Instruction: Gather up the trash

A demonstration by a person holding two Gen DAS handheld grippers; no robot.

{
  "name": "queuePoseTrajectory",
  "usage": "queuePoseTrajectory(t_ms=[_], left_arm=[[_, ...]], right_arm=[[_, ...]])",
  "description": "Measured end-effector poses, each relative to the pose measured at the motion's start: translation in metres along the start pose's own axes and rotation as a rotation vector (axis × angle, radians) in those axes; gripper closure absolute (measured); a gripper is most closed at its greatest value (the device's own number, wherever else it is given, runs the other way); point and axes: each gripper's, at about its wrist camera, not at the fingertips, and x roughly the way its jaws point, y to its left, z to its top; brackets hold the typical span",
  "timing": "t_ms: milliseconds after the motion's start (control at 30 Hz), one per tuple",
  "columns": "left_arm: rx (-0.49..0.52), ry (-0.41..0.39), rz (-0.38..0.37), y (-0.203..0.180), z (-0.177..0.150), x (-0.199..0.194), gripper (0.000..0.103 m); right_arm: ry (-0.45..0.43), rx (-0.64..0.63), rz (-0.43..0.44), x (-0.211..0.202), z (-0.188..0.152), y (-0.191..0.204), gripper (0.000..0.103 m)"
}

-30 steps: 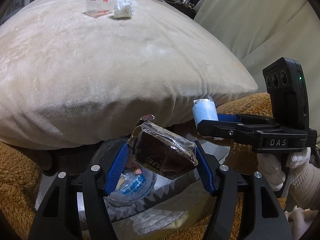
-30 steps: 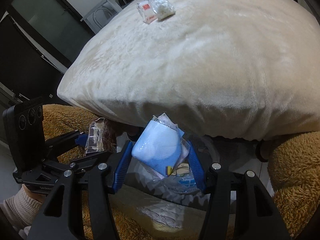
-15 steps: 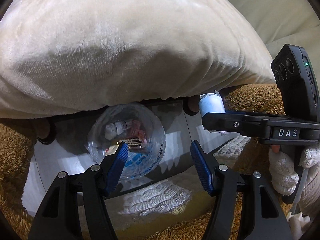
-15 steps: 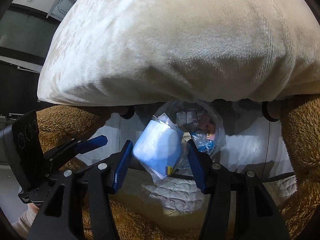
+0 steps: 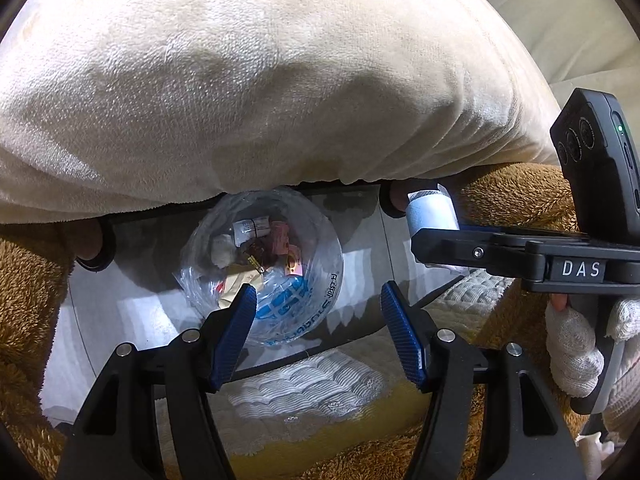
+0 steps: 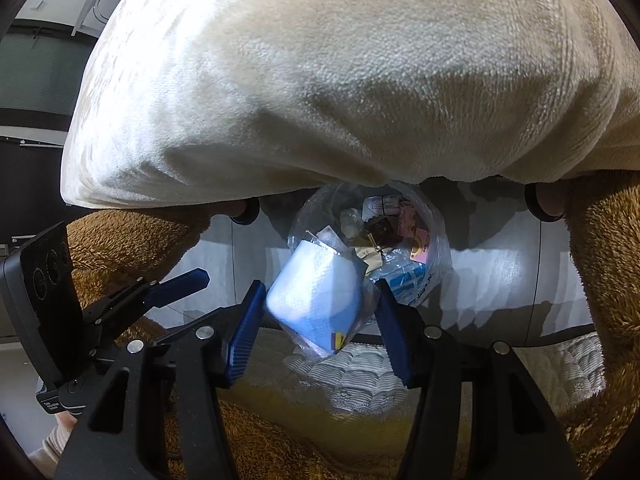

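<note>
the blue-and-white soft packet in a clear crinkly wrapper (image 6: 316,304) sits between the right gripper (image 6: 322,312)'s blue ribbed pads, which are clamped on its sides; the wrapper's loose tail with a yellow mark hangs below them. it hangs just above and in front of the clear plastic trash bag with blue printing (image 6: 416,280), whose round mouth lies open on the pale glossy floor (image 6: 500,280) below. in the left wrist view the same packet (image 5: 432,216) shows as a pale cylinder poking past the black jaw arm, to the right of the bag (image 5: 316,300).

judging by its look, the packet is light and squashy, with a slippery film skin: a hold across the padded middle, as now, seems safer than one on the loose wrapper ends, which would likely slide or tear. it needs little force, and should drop freely once the pads part, provided it is over the bag's mouth and not its rim.

the left gripper (image 5: 318,320) has its jaws apart with nothing between them, hovering over the bag's near edge. inside the bag lie a brown wrapper, pink scraps and white paper (image 5: 260,244).

around this, a large cream plush cushion (image 5: 280,80) overhangs the bag from above, brown shaggy fabric (image 6: 140,240) flanks both sides, and a white quilted mat (image 5: 304,384) lies nearest the cameras. a white-gloved hand (image 5: 576,352) grips the right tool's handle.
</note>
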Motion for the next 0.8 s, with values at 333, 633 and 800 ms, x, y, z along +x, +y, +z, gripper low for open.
queuePoseTrajectory(t_ms=[333, 633, 800], left_arm=[[0.001, -0.008, 0.015, -0.0007, -0.0006, -0.0018, 0.040], [0.001, -0.021, 0.026, -0.0008, -0.0010, -0.0036, 0.040], [-0.002, -0.035, 0.026, 0.0012, -0.0004, -0.0075, 0.040]], right_arm=[[-0.030, -0.035, -0.056, -0.0020, -0.0038, 0.0048, 0.031], [-0.030, -0.046, -0.066, -0.0026, -0.0053, 0.0057, 0.023], [-0.044, -0.056, -0.073, -0.0040, -0.0059, 0.0076, 0.018]])
